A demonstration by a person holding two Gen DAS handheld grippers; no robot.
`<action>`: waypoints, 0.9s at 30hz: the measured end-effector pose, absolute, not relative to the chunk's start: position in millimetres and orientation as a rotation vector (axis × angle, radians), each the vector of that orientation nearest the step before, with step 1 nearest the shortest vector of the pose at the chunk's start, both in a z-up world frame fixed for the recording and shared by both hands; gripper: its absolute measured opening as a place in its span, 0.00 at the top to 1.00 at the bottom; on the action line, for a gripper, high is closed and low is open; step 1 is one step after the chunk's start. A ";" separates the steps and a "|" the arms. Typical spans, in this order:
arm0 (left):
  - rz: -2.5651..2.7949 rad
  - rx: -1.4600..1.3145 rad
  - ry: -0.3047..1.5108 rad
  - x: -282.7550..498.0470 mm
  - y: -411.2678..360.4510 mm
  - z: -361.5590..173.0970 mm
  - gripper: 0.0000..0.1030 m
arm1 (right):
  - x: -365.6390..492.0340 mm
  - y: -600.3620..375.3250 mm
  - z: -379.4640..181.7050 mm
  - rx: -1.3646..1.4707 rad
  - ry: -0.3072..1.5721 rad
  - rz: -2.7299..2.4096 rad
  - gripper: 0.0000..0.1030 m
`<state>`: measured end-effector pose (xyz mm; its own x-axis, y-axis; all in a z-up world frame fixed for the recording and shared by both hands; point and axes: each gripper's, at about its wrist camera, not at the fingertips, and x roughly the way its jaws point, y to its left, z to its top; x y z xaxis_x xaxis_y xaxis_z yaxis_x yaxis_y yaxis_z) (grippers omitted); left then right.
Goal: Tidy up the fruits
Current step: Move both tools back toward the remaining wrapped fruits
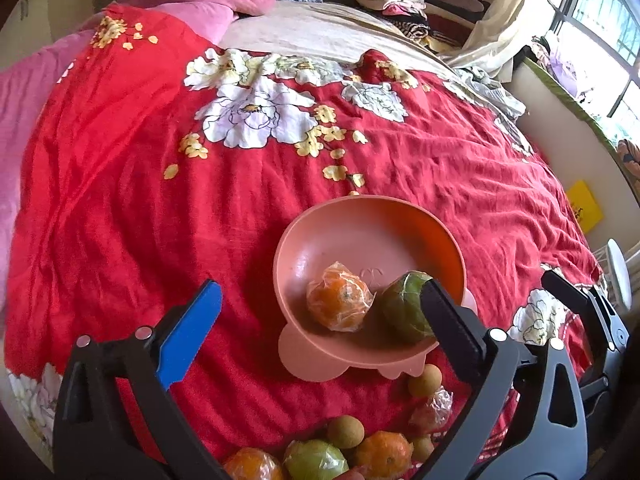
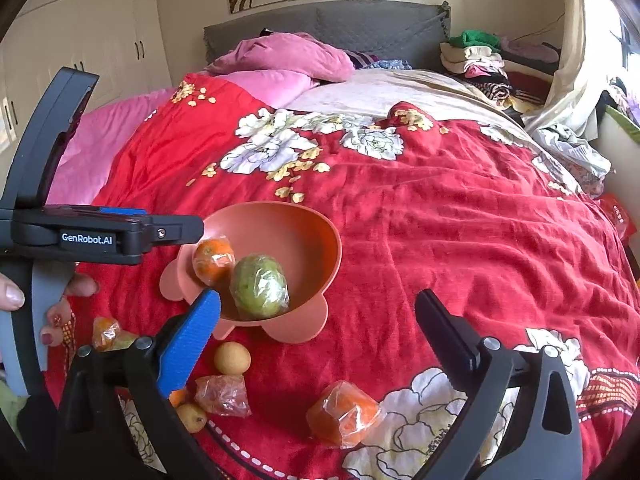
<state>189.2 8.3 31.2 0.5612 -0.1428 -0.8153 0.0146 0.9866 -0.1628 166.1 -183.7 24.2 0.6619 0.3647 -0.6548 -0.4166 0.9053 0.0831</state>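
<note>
Filling stage: pink bowl [image 2: 316,240] holds two wrapped fruits; both claws, left [image 1: 320,328] and right [image 2: 316,344], gape wide and empty; next, grasp the wrapped orange [image 2: 344,416] at 6 o'clock.

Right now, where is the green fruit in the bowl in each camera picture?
Left wrist view: the green fruit sits low and right of middle, at the bowl's right side, partly behind a black finger.
Right wrist view: the green fruit sits left of middle, at the bowl's near side.
Shared landmark: the pink bowl, with a wrapped orange beside the green fruit.
</note>
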 end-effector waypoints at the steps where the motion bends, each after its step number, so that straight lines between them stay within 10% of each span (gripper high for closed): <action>1: -0.091 -0.144 0.967 187.5 8.9 32.7 0.09 | 165.4 -184.2 25.4 -0.076 0.720 0.441 0.04; 27: -0.033 -0.134 0.896 133.6 42.7 49.8 0.09 | 144.1 -208.1 38.2 -0.054 0.691 0.392 0.04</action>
